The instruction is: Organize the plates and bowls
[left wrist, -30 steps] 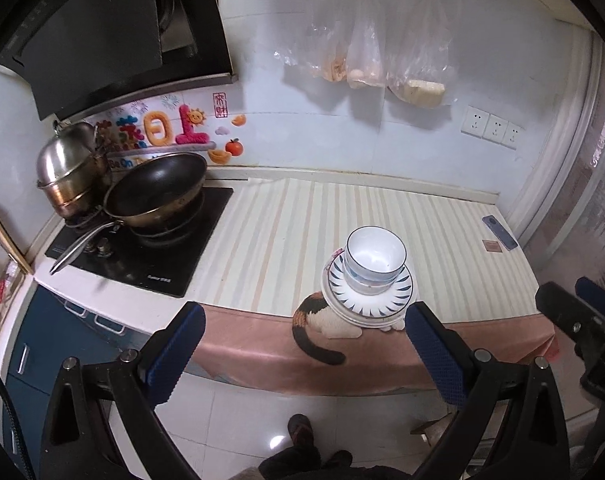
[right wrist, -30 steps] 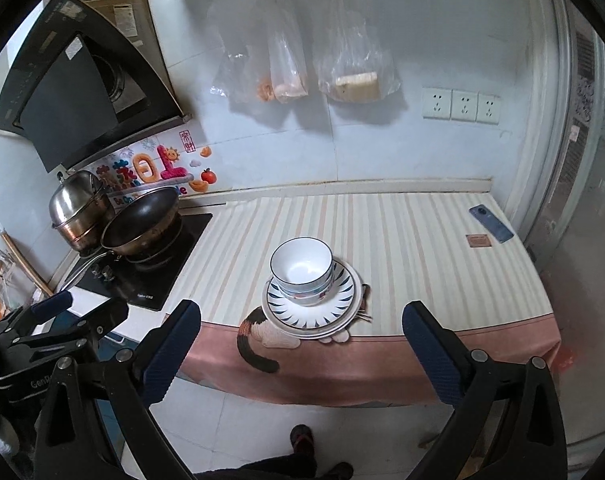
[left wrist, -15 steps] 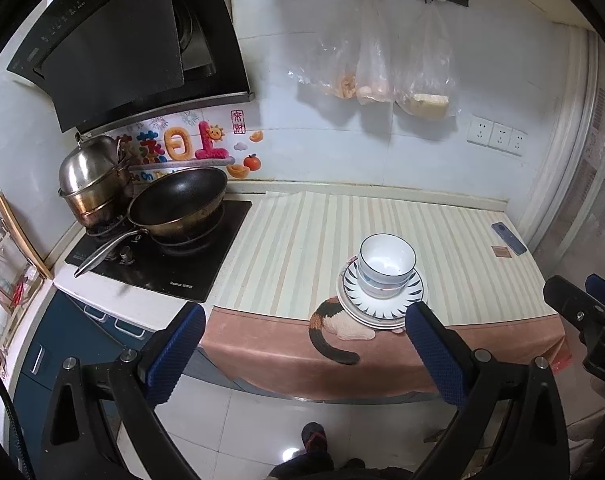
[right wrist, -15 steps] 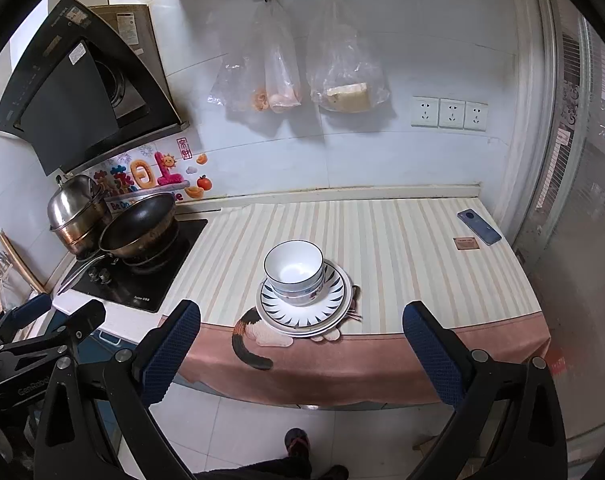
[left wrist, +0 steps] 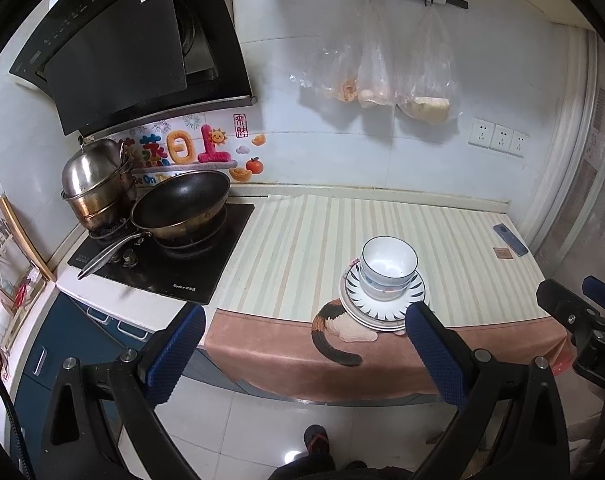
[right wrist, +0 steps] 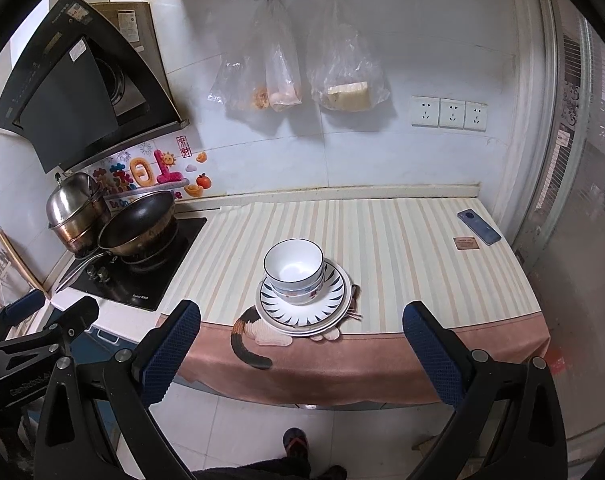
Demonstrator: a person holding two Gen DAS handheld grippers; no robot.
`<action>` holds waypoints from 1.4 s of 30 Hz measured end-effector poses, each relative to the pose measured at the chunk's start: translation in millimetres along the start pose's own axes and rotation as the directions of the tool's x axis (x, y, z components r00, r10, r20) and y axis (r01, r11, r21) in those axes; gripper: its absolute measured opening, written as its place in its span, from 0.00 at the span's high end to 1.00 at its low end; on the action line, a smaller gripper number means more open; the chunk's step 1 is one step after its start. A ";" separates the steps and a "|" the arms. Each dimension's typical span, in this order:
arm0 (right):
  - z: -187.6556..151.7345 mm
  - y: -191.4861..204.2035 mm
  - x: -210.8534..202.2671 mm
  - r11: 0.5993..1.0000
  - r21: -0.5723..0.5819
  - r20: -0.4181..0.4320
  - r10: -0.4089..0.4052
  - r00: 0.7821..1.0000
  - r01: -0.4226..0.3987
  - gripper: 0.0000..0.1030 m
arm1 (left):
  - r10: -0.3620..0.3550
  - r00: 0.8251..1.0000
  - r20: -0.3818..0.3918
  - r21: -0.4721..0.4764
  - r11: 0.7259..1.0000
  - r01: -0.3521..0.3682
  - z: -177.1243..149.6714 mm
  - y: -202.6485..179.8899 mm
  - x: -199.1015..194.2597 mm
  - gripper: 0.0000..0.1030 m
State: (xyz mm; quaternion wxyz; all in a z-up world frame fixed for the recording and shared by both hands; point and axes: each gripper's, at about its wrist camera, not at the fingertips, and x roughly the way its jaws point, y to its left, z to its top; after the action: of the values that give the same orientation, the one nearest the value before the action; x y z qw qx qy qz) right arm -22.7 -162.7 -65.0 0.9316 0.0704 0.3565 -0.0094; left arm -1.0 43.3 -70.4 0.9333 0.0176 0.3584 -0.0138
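Glossy ceramic bowl (right wrist: 294, 266), shiny metal pot (right wrist: 73, 205), matt striped cloth (right wrist: 382, 240)

Soft, even daylight fills both fisheye views, brightest on the white tiled wall (left wrist: 334, 148). Hanging plastic bags (right wrist: 294, 60) cast faint shadows toward 7 o'clock. A small glare spot shines on the floor tiles (left wrist: 290, 457) at 6 o'clock. Straight lines bow strongly toward the rims, where black vignetting closes the corners. Focus is sharp centrally, softer at 3 o'clock.
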 end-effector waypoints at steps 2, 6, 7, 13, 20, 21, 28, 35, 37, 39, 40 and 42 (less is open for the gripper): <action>0.7 0.4 0.8 1.000 0.001 -0.001 0.003 1.000 -0.003 0.00 | 0.002 1.000 0.004 0.000 1.000 -0.002 -0.5 0.0 -0.2 0.00; 1.0 0.4 2.6 1.000 0.003 0.000 -0.001 1.000 0.001 0.00 | -0.001 1.000 0.005 -0.001 1.000 0.001 0.4 1.9 0.4 0.00; 0.7 0.9 2.4 1.000 0.002 0.002 -0.002 1.000 0.002 0.00 | -0.002 1.000 0.006 0.002 1.000 0.002 1.2 2.8 1.1 0.00; -1.1 4.0 1.7 1.000 -0.002 0.000 -0.007 1.000 0.007 0.00 | -0.008 1.000 0.001 0.006 1.000 0.008 3.2 2.3 2.3 0.00; -2.0 5.9 0.3 1.000 -0.004 -0.001 -0.012 1.000 0.012 0.00 | -0.010 1.000 0.000 0.011 1.000 0.010 6.3 -1.6 1.8 0.00; -2.0 5.7 0.5 1.000 -0.004 -0.003 -0.012 1.000 0.012 0.00 | -0.010 1.000 0.001 0.012 1.000 0.010 6.7 -2.2 1.7 0.00; -1.2 3.7 3.0 1.000 -0.008 -0.010 -0.014 1.000 0.014 0.00 | -0.017 1.000 0.001 0.011 1.000 0.017 6.1 -5.3 1.3 0.00; 0.1 0.0 5.1 1.000 -0.010 0.002 -0.016 1.000 0.016 0.00 | -0.018 1.000 0.010 0.013 1.000 0.018 8.4 -6.9 1.3 0.00; -0.5 0.9 4.2 1.000 -0.010 0.002 -0.016 1.000 0.016 0.00 | -0.018 1.000 0.014 0.013 1.000 0.018 8.4 -8.0 0.8 0.00; -0.5 -0.3 5.1 1.000 -0.010 0.001 -0.013 1.000 0.013 0.00 | -0.018 1.000 0.014 0.012 1.000 0.017 7.8 -8.8 0.7 0.00; -0.2 0.3 4.8 1.000 -0.011 0.001 -0.015 1.000 0.015 0.00 | -0.018 1.000 0.013 0.012 1.000 0.017 7.5 -9.1 0.6 0.00; -0.2 -0.5 4.7 1.000 -0.008 0.002 -0.015 1.000 0.015 0.00 | -0.015 1.000 0.012 0.014 1.000 0.015 7.0 -10.6 0.8 0.00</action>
State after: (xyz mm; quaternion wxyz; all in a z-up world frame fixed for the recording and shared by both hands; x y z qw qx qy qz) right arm -19.4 -163.0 -68.3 0.9320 0.0642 0.3564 -0.0150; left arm 3.8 32.4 -65.9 0.9352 0.0213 0.3528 -0.0235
